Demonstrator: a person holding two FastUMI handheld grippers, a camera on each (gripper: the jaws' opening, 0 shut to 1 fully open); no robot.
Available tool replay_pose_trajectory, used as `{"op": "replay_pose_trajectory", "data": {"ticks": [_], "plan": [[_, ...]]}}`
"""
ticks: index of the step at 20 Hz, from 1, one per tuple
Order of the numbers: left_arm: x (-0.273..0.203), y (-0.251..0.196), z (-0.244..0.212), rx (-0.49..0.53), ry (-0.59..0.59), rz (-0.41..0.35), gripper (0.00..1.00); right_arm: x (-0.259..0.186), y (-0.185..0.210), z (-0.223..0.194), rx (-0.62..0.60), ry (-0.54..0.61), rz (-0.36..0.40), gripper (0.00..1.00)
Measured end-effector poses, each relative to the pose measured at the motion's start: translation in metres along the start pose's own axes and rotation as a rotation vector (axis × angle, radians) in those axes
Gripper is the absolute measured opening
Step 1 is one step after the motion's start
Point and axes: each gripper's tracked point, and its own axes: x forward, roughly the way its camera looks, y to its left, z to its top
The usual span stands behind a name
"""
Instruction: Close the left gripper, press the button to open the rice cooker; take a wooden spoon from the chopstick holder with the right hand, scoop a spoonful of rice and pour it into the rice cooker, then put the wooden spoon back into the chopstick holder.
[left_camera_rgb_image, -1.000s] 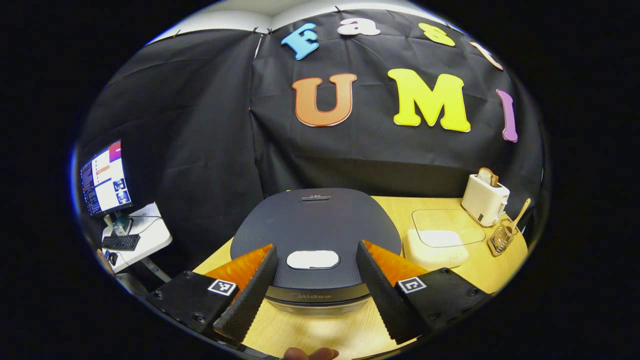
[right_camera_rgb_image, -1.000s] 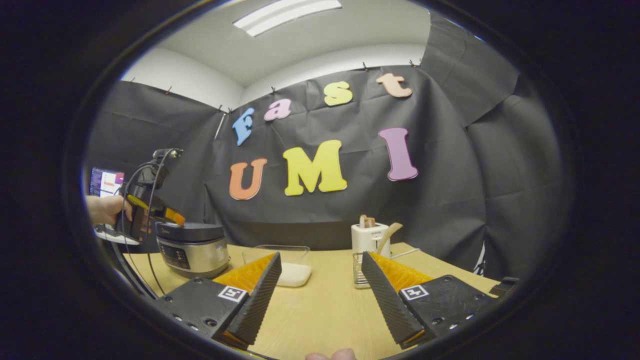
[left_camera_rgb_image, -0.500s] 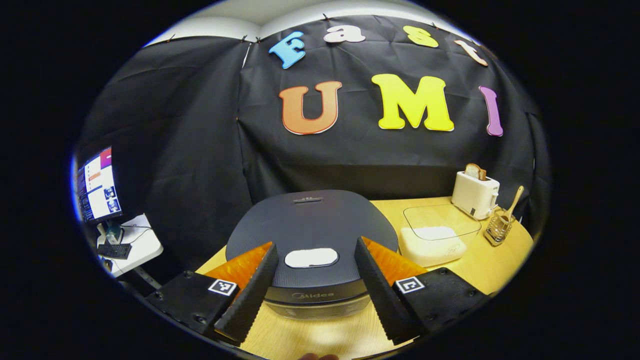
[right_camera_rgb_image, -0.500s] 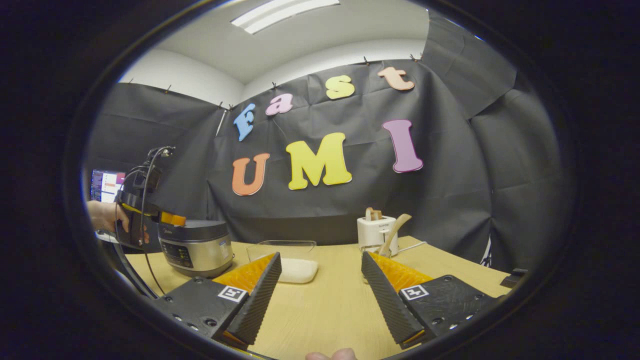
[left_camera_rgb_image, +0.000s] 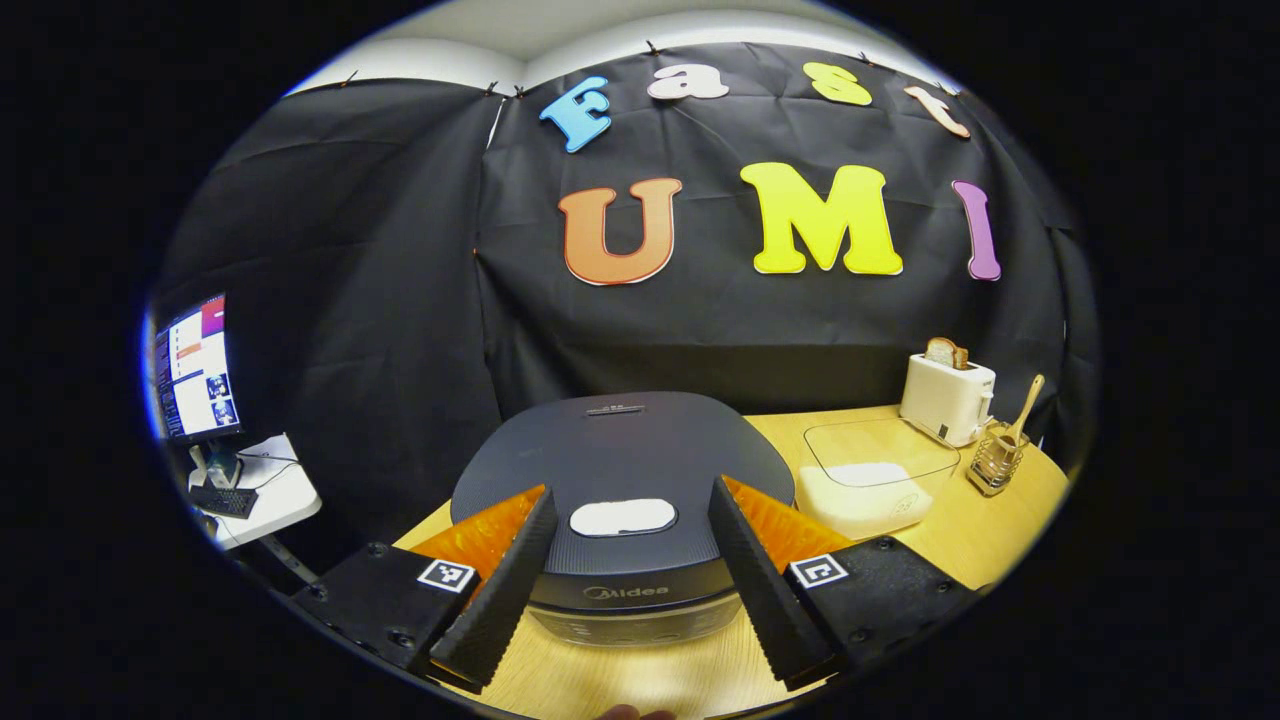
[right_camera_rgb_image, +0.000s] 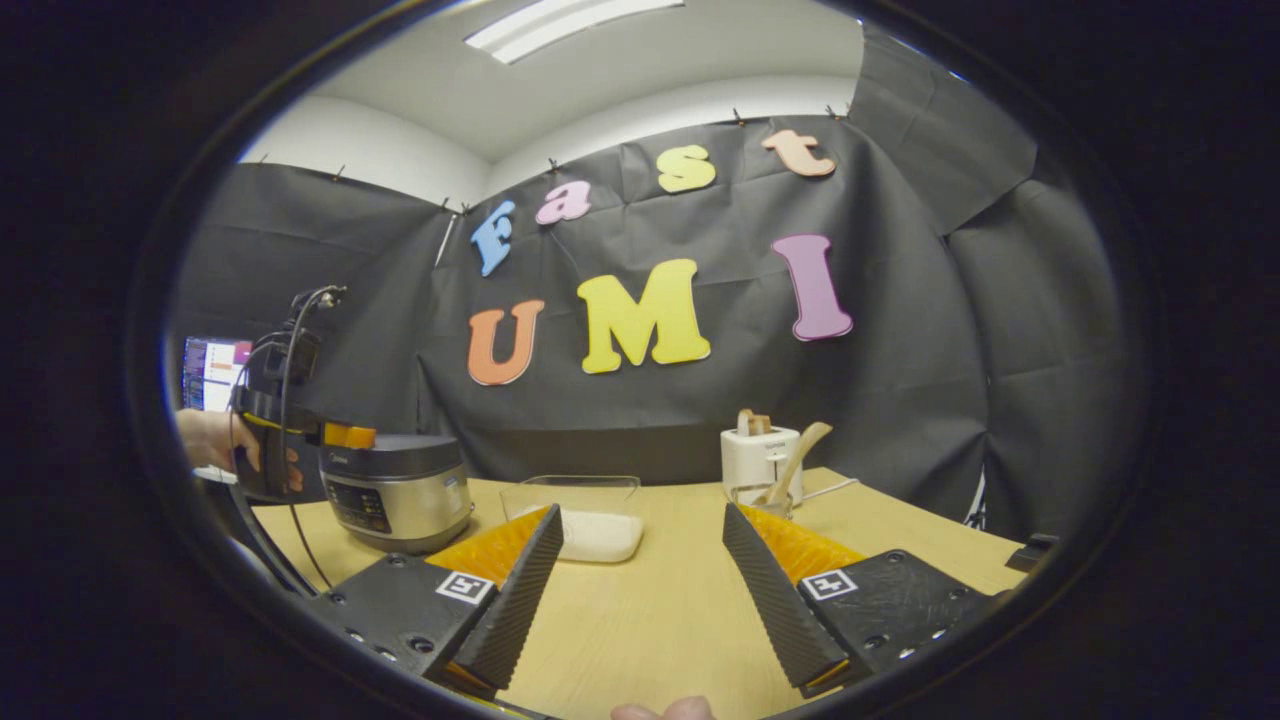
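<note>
The dark rice cooker (left_camera_rgb_image: 620, 450) stands shut straight ahead in the left gripper view, its white lid button (left_camera_rgb_image: 622, 517) near the front edge. My left gripper (left_camera_rgb_image: 632, 490) is open, its fingers reaching over the lid on either side of the button, and nothing is between them. At the far right a wooden spoon (left_camera_rgb_image: 1026, 402) stands in the wire chopstick holder (left_camera_rgb_image: 990, 467). A clear container of rice (left_camera_rgb_image: 865, 480) lies between. In the right gripper view my right gripper (right_camera_rgb_image: 642, 512) hangs open above the table (right_camera_rgb_image: 650, 610). Beyond it are the spoon (right_camera_rgb_image: 800, 455), rice container (right_camera_rgb_image: 592, 522) and cooker (right_camera_rgb_image: 400, 490).
A white toaster (left_camera_rgb_image: 945, 398) with bread stands behind the chopstick holder. A monitor (left_camera_rgb_image: 190, 365) and keyboard sit on a side desk at the left. In the right gripper view a hand (right_camera_rgb_image: 212, 440) holds the left gripper (right_camera_rgb_image: 345, 436) at the cooker's lid.
The left gripper has sunk a little and drawn back, so the cooker's front face now shows. The right gripper has drifted slightly. Both stay open.
</note>
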Motion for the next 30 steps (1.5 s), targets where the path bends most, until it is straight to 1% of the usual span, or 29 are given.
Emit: {"op": "replay_pose_trajectory", "data": {"ticks": [3, 4, 5, 8, 10, 13, 15, 16, 17, 18, 19, 20, 22, 23, 24, 25, 26, 30], "plan": [[0.000, 0.000, 0.002, -0.002, -0.010, -0.009, 0.98, 0.002, -0.004, 0.002, -0.007, -0.003, -0.013, 0.95], [0.001, -0.001, 0.002, 0.000, -0.012, -0.011, 0.98, 0.003, -0.005, 0.003, -0.007, -0.003, -0.017, 0.91], [0.001, 0.000, 0.002, -0.003, -0.015, -0.012, 0.97, 0.003, -0.004, 0.004, -0.009, -0.002, -0.019, 0.95], [-0.002, 0.005, 0.008, 0.003, -0.027, 0.002, 0.98, 0.004, -0.001, 0.011, -0.032, -0.017, -0.021, 0.95], [-0.007, 0.006, 0.026, 0.003, -0.065, 0.009, 1.00, 0.006, 0.000, 0.016, -0.049, -0.026, -0.025, 0.95], [-0.022, 0.005, 0.066, 0.013, -0.151, 0.024, 0.99, 0.013, 0.001, 0.029, -0.059, -0.054, -0.044, 0.95], [-0.038, -0.005, 0.091, 0.030, -0.219, 0.012, 0.99, 0.016, 0.003, 0.038, -0.059, -0.072, -0.047, 0.95], [-0.046, -0.010, 0.099, 0.040, -0.249, 0.005, 0.95, 0.017, 0.004, 0.045, -0.048, -0.084, -0.047, 0.91], [-0.056, -0.017, 0.103, 0.047, -0.273, -0.003, 0.99, 0.017, 0.005, 0.052, -0.033, -0.096, -0.045, 0.95], [-0.065, -0.024, 0.106, 0.048, -0.294, -0.011, 0.99, 0.018, 0.007, 0.058, -0.022, -0.107, -0.044, 0.91], [-0.073, -0.034, 0.107, 0.039, -0.313, -0.022, 0.99, 0.023, 0.007, 0.064, -0.018, -0.120, -0.048, 0.91], [-0.083, -0.045, 0.107, 0.027, -0.329, -0.038, 0.95, 0.024, 0.006, 0.070, -0.019, -0.131, -0.053, 0.95], [-0.101, -0.064, 0.099, 0.024, -0.342, -0.056, 0.95, 0.021, 0.010, 0.077, -0.027, -0.145, -0.060, 0.95], [-0.110, -0.069, 0.098, 0.040, -0.361, -0.056, 0.99, 0.020, 0.012, 0.076, -0.038, -0.140, -0.062, 0.95], [-0.121, -0.078, 0.097, 0.053, -0.385, -0.061, 0.99, 0.018, 0.016, 0.076, -0.053, -0.135, -0.062, 0.91], [-0.129, -0.089, 0.092, 0.060, -0.398, -0.072, 0.99, 0.016, 0.019, 0.077, -0.069, -0.132, -0.061, 0.91], [-0.139, -0.100, 0.084, 0.071, -0.400, -0.087, 0.99, 0.012, 0.022, 0.079, -0.088, -0.137, -0.061, 0.95], [-0.163, -0.125, 0.042, 0.094, -0.379, -0.079, 0.99, -0.002, 0.032, 0.080, -0.120, -0.154, -0.060, 0.95]]}}
